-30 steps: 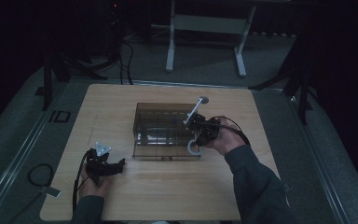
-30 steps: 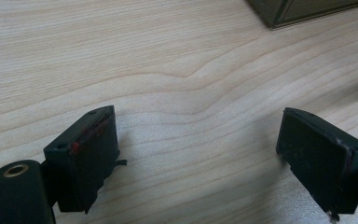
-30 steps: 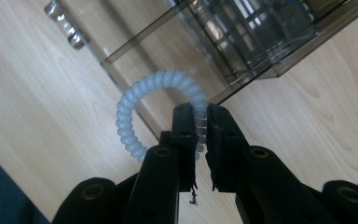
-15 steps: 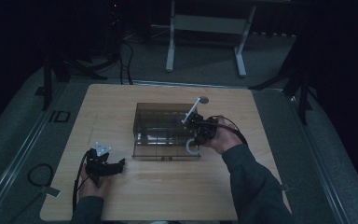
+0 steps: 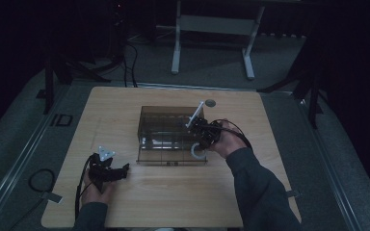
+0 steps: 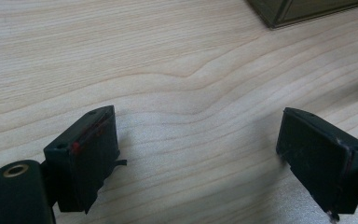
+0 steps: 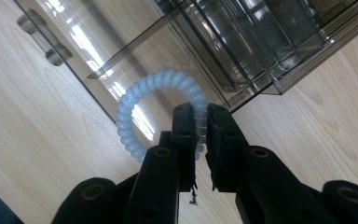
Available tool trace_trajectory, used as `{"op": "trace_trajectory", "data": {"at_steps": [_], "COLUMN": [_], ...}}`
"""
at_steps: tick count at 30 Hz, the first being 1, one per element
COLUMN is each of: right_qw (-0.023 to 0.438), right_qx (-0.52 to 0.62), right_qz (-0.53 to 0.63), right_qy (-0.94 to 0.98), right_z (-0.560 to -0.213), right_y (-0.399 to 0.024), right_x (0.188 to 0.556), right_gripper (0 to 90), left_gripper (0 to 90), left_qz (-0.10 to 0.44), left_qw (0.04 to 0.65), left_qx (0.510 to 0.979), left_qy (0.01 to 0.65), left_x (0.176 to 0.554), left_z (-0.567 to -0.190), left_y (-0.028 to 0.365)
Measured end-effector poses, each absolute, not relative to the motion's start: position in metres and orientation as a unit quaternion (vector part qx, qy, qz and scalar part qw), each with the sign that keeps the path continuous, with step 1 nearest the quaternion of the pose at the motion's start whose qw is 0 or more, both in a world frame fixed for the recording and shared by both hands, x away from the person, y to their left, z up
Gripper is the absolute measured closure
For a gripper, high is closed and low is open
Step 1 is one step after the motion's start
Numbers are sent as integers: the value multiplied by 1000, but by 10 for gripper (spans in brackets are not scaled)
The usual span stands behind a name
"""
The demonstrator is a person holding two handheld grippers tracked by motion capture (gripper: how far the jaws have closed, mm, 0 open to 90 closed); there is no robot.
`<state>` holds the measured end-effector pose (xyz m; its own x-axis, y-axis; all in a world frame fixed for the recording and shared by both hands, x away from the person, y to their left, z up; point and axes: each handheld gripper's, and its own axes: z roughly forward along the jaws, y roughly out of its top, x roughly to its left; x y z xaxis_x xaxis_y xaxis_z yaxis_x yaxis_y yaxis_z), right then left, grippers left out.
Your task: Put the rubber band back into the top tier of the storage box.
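A smoky transparent drawer box (image 5: 168, 127) stands in the middle of the wooden table (image 5: 173, 202). My right gripper (image 5: 203, 138) is at the box's front right corner, shut on a pale blue spiral hair tie (image 5: 196, 151). In the right gripper view the jaws (image 7: 200, 114) pinch the hair tie (image 7: 140, 98) by its right side, and the ring hangs over the box's clear front panel (image 7: 121, 51). My left gripper (image 5: 120, 171) rests at the table's front left. Its jaws (image 6: 196, 135) are wide open over bare wood, with nothing between them.
A white stick (image 5: 196, 115) leans at the box's back right corner, near a small grey disc (image 5: 210, 103) on the table. The drawer's handle (image 7: 42, 37) faces the person. A box corner (image 6: 307, 9) lies ahead of the left gripper. A metal stand (image 5: 212, 24) stands behind the table.
My right gripper has edged slightly left with the hair tie. The left gripper has stayed put.
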<state>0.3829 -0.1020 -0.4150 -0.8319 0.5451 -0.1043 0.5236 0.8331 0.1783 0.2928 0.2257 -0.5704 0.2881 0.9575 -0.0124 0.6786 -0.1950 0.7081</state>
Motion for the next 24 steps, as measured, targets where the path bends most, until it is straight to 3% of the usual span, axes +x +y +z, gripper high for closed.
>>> {"op": "trace_trajectory", "data": {"at_steps": [24], "right_qw": [81], "right_qx": [271], "right_qz": [44], "right_qy": [958], "right_z": [-432], "right_y": [-87], "right_x": [389], "right_gripper": [818], "left_gripper": [126], "left_qz": [224], "left_qw": [311], "left_qx": [740], "left_qy": [553], "left_x": [293], "left_z": [-570], "left_y": [226]}}
